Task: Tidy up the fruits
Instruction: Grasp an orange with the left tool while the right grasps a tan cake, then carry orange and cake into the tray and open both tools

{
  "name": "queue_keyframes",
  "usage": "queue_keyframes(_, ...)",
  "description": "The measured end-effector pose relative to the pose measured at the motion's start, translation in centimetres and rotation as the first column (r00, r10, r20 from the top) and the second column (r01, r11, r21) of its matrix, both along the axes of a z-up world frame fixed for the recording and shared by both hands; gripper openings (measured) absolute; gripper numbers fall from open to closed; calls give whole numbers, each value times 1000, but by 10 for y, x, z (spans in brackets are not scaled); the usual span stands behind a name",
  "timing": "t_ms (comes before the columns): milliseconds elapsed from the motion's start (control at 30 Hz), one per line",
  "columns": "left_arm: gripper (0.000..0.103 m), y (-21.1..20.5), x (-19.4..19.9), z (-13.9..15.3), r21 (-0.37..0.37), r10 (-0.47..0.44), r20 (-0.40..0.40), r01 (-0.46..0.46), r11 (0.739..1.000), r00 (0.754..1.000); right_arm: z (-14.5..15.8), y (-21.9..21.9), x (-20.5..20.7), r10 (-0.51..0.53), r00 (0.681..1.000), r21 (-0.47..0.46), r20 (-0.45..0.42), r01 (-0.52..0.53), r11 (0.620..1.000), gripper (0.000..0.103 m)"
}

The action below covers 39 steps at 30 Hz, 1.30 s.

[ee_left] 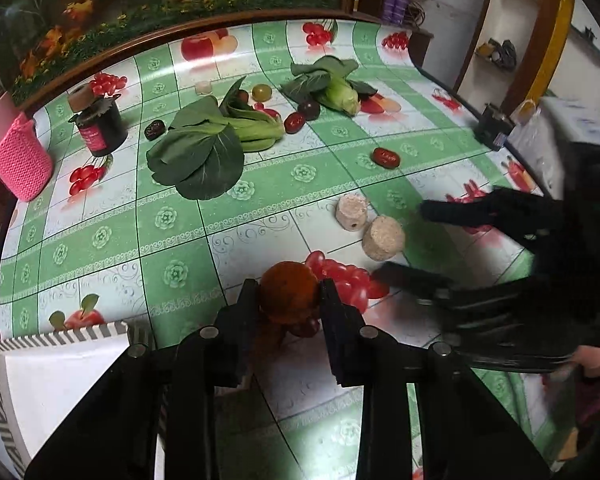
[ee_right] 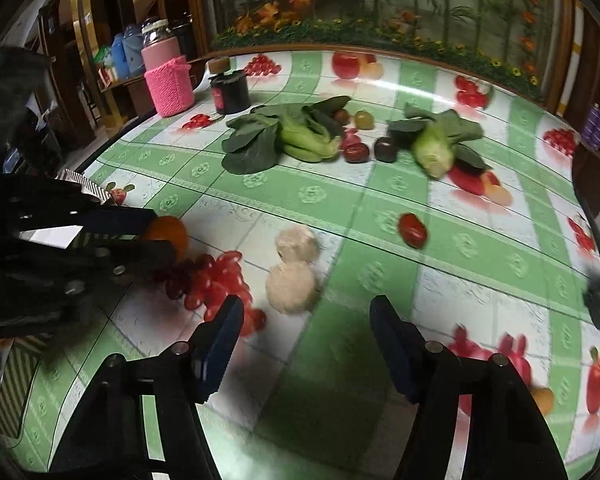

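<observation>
My left gripper (ee_left: 290, 300) is shut on an orange fruit (ee_left: 288, 296), held just above the tablecloth; it also shows in the right wrist view (ee_right: 168, 232). My right gripper (ee_right: 306, 340) is open and empty, hovering near two pale round cakes (ee_right: 296, 268). A red date (ee_left: 386, 157) lies alone mid-table. More small fruits, a green one (ee_left: 262, 92), a dark plum (ee_left: 310, 109) and a red date (ee_left: 294, 122), lie between two bok choy heads (ee_left: 216, 136).
A white tray with a striped rim (ee_left: 52, 336) sits at my near left. A black jar (ee_left: 102, 128) and a pink knitted bottle (ee_left: 18, 156) stand far left. A black box (ee_left: 492, 124) sits at the right table edge. The cloth carries printed fruit pictures.
</observation>
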State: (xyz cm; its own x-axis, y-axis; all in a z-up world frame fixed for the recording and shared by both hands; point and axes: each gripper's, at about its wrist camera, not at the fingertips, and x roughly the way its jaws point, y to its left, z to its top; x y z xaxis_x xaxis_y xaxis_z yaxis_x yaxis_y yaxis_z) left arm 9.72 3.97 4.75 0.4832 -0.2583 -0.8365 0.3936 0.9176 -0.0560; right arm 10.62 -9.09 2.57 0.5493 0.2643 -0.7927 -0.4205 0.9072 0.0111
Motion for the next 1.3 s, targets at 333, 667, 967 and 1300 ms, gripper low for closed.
queue_keyframes(333, 28, 8, -28, 23, -65, 19, 19, -17, 998, 1000, 2, -4, -16, -8, 1000, 0, 3, 8, 1000, 30)
queue_keyframes(667, 28, 35, -83, 41, -24, 111, 83, -110, 994, 990, 31, -12, -78, -12, 999, 104, 46, 7, 995, 30)
queue_keyframes(967, 28, 60, -126, 39, -21, 173, 102, -172, 985, 980, 39, 23, -121, 45, 997, 150, 59, -54, 987, 30)
queue_keyframes(1300, 28, 97, -156, 41, -22, 257, 135, -256, 966, 957, 47, 65, -143, 117, 990, 142, 74, -127, 982, 30)
